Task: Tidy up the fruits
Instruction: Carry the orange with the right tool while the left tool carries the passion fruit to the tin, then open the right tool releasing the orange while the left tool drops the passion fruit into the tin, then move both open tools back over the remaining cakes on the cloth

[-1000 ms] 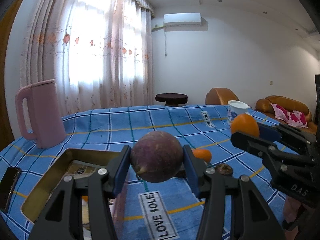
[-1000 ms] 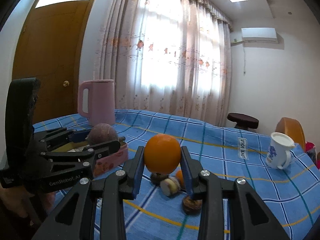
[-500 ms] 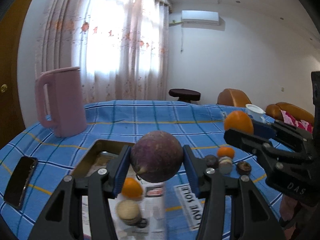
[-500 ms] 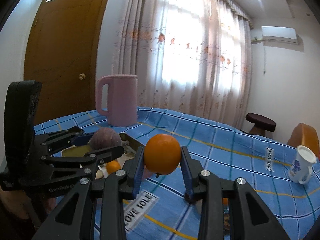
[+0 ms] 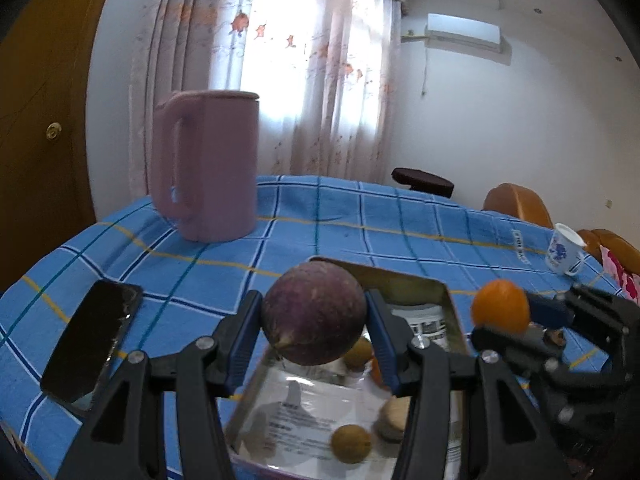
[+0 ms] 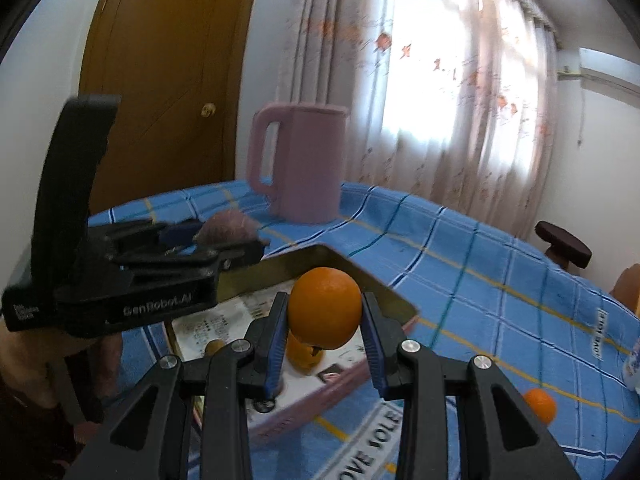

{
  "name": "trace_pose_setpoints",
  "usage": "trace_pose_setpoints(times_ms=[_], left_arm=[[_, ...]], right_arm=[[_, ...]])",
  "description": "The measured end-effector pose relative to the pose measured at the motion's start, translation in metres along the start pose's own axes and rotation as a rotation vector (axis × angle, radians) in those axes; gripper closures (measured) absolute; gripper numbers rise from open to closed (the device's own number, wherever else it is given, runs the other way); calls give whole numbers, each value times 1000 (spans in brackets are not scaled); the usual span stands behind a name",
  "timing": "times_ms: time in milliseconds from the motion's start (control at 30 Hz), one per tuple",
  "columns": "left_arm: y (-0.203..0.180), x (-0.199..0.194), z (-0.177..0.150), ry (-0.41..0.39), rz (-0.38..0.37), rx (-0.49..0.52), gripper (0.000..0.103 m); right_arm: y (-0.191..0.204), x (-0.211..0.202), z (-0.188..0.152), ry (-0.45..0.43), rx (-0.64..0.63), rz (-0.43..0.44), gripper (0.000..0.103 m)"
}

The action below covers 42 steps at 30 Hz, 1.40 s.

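Purple fruit point(image 5: 314, 312) clamped in left gripper point(image 5: 314, 320), above far end of tray point(image 5: 404, 280). Orange point(image 6: 325, 307) clamped in right gripper point(image 6: 325, 336), over tray too. Small fruits point(image 5: 351, 443) inside. Beyond: pink jug point(image 5: 208, 164), phone point(image 5: 92, 340), mug point(image 5: 565, 250), loose orange fruit point(image 6: 540, 405) on tablecloth point(image 5: 340, 216).

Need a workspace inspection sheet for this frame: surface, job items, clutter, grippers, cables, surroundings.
Surface: blue checked tablecloth.
Job's things: tray holding small fruits; one loose orange on the cloth.
Clutter: pink jug, phone, mug.
Grippers: left gripper shut on purple fruit; right gripper shut on held orange; both above the tray.
Cables: nothing seen.
Surroundings: curtains, wooden door, stool.
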<state>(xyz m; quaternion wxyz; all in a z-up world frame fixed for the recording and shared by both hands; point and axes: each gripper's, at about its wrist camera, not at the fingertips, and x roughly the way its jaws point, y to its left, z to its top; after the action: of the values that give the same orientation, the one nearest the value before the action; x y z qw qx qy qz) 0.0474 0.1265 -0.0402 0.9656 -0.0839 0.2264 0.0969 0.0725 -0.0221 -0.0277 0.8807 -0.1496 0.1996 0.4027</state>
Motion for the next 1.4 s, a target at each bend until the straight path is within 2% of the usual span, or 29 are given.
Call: trace_pose_setpoints(times_ms=[233,467,533,600,733,900,1000,1133,1200,1300,1400], left_arm=[[14,4,-4,28,13,-7,50],[13,7,-8,46,6,9,48],[10,3,-6,35,3,17,43],[4,-4,-4,10,14,31,30],[-7,-13,1,-9,2,50,27],[-33,-20,3,-23,-40,86,25],[-53,-22,2,-25,-82,111,21],[-86,-19,0,-9,-134,157,19],[-105,-14,-2,11,-174,181,18],[-128,-11,-4,25,-200,221,15],[-147,-7,-4,48,-226,250,14]], right_arm=[[18,31,-4,98,-29,42,66],[25,45,-9,157,-38,78,65],[26,43,-10,157,-44,70,61],[25,36,-9,137,-47,65,54],[14,15,-7,102,-32,38,53],[-22,-22,-19,80,-2,-45,52],[-55,-41,-36,104,44,-121,52],[-117,-65,-68,160,155,-285,52],[-141,-70,-80,198,208,-324,52],[-163,-69,-91,249,256,-336,52],[-172,-62,-96,278,313,-267,52]])
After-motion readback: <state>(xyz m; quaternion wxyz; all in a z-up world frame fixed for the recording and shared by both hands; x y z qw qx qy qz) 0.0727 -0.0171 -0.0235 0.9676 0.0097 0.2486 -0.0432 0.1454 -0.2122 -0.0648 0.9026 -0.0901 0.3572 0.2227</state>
